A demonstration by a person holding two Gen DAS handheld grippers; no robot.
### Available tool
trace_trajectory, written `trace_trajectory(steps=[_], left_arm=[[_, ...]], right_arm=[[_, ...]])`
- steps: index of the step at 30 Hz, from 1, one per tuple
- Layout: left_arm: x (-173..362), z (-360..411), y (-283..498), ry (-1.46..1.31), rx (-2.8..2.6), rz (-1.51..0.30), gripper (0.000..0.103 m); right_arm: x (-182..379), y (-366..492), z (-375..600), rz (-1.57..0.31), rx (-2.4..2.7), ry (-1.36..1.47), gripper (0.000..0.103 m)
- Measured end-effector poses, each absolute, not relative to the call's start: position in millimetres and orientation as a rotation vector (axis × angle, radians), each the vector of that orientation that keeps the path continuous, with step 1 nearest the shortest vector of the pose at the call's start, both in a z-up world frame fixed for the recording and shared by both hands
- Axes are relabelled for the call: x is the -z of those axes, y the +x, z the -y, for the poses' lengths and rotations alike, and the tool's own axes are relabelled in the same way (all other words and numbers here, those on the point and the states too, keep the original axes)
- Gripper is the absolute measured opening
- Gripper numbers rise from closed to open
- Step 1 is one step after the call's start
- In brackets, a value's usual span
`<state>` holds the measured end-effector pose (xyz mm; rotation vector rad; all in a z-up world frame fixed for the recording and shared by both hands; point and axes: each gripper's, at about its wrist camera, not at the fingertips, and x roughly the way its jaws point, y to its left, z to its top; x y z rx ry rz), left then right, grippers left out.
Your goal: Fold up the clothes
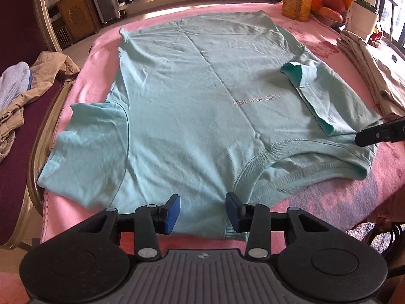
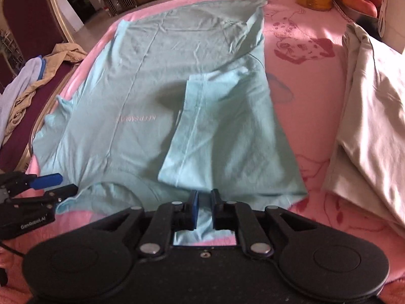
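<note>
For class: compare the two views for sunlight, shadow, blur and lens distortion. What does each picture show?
Left wrist view: sharp; sunlight streaks the pink blanket beyond the T-shirt; fisheye bends the chair frame. Right wrist view: softer, slightly blurred; a dark shadow falls on the T-shirt by its folded-over sleeve; the beige folded garment is washed out by glare.

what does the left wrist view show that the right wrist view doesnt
Only the left wrist view shows the shirt's ribbed collar in full, the left sleeve spread flat, and the left gripper open over the near shoulder. Only the right wrist view shows the whole right side folded inward with its sleeve on top, the dalmatian print on the pink blanket, and the right gripper nearly closed at the shirt's near edge. Both show the light green t-shirt, the beige folded garment to the right, and clothes on the chair.
</note>
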<state>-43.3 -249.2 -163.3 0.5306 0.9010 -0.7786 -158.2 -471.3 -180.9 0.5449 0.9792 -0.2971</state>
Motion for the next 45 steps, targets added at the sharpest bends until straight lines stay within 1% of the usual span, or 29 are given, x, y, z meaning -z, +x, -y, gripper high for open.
trace_trajectory(steps=[2,3,8,11,14,15,16,19,21,23,27,32,35,36,37,40,45], left_arm=[[156,237,-43,0.496,0.778,-0.899,0.043],[153,231,-43,0.479,0.778,-0.897,0.043],[123,187,11,0.257,0.628,-0.926,0.042],[111,165,47,0.18,0.523,-0.952,0.042],[114,148,84,0.1,0.447,-1.006,0.045],[118,142,96,0.049,0.426,-1.031,0.045],[123,137,107,-0.01,0.415,-1.054,0.045],[138,124,131,-0.128,0.361,-1.096,0.041],[149,122,139,-0.133,0.295,-1.124,0.037],[156,120,143,-0.149,0.274,-1.146,0.037],[161,117,149,-0.174,0.263,-1.161,0.037],[161,120,149,-0.142,0.264,-1.133,0.037],[160,123,145,-0.105,0.248,-1.107,0.023],[159,123,144,-0.102,0.245,-1.099,0.009],[159,122,142,-0.1,0.24,-1.088,0.005],[148,127,131,-0.048,0.237,-1.022,0.003],[117,160,94,0.188,0.279,-0.827,0.002]], right_arm=[[176,-169,472,-0.948,0.292,0.57,0.015],[168,-171,474,-0.899,0.275,0.594,0.018],[123,-181,486,-0.679,0.188,0.689,0.019],[84,-166,477,-0.607,0.121,0.6,0.026],[50,-144,466,-0.52,0.043,0.482,0.039],[46,-137,465,-0.487,0.03,0.451,0.047],[45,-130,464,-0.451,0.021,0.426,0.049],[65,-115,469,-0.379,0.0,0.404,0.048],[89,-111,480,-0.419,0.045,0.492,0.048],[108,-107,488,-0.48,0.078,0.58,0.048],[110,-108,487,-0.502,0.09,0.566,0.048],[112,-109,485,-0.53,0.106,0.549,0.048],[114,-110,484,-0.547,0.115,0.538,0.048],[114,-110,483,-0.552,0.118,0.535,0.048],[115,-110,483,-0.558,0.121,0.531,0.048],[115,-113,487,-0.561,0.134,0.553,0.048],[114,-119,498,-0.558,0.16,0.606,0.048]])
